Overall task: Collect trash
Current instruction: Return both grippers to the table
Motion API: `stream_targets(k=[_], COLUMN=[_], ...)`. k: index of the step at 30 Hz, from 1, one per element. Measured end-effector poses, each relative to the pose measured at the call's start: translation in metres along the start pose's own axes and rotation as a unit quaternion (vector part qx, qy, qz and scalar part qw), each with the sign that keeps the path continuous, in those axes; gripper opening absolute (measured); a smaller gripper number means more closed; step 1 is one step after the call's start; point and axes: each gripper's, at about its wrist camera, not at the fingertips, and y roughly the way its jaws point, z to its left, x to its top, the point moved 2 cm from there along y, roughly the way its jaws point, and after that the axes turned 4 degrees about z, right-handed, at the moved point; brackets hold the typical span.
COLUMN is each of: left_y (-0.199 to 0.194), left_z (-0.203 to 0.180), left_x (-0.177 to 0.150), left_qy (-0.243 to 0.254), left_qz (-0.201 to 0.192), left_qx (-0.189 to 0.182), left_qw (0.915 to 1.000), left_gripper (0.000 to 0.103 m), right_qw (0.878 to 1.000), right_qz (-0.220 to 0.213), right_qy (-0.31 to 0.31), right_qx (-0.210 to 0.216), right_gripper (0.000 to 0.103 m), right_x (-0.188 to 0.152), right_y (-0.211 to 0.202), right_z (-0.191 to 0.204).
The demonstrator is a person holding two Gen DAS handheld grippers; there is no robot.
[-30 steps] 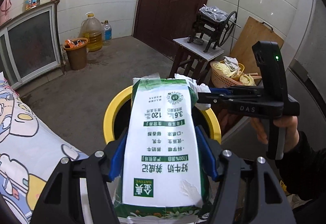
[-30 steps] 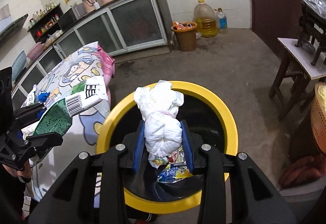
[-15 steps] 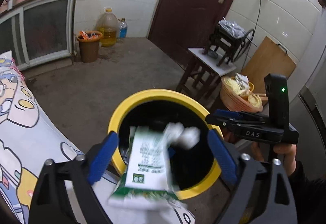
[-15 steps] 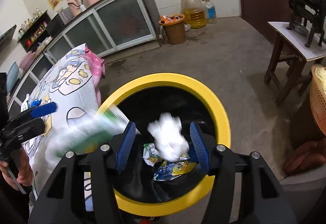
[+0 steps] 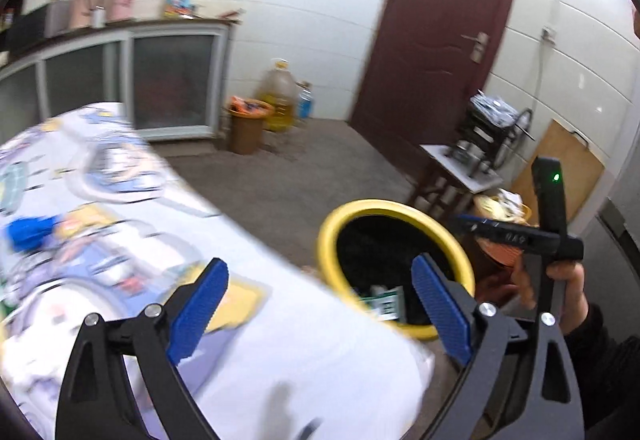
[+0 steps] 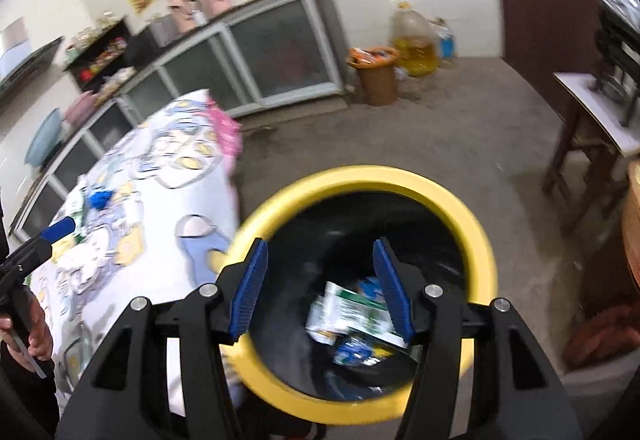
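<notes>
1. Both claws, shut on trash a second ago, now gape empty: left claw (image 5: 320, 304) beside the yellow bin (image 6: 480, 240), right claw (image 6: 326, 284) above it.
2. The milk carton (image 6: 348, 314) lies inside the bin, long axis tilted, among wrappers.

Motion is blurring the wrappers (image 6: 352, 316) lying in the yellow bin (image 6: 478, 236); my surface's cartoon cloth (image 5: 120, 199) is smearing too, its items unreadable.

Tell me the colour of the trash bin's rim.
Yellow: the trash bin's rim circles a black inside. The right wrist view shows it best.
</notes>
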Motion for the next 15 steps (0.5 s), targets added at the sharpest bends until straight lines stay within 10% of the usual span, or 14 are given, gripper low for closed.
stream_targets(k=[15], left_y=[-0.159], left_z=[0.170], left_x=[-0.098], left_qy=[-0.087], left_qz=[-0.026], left_qx=[0.201], left_qw=[0.9753], left_gripper=[0.093], right_qw=[0.955], right_qz=[0.037], right_qy=[-0.246], right_qx=[0.163], right_gripper=[0.054], right_x=[-0.009], right_y=[0.052], right_z=[0.230])
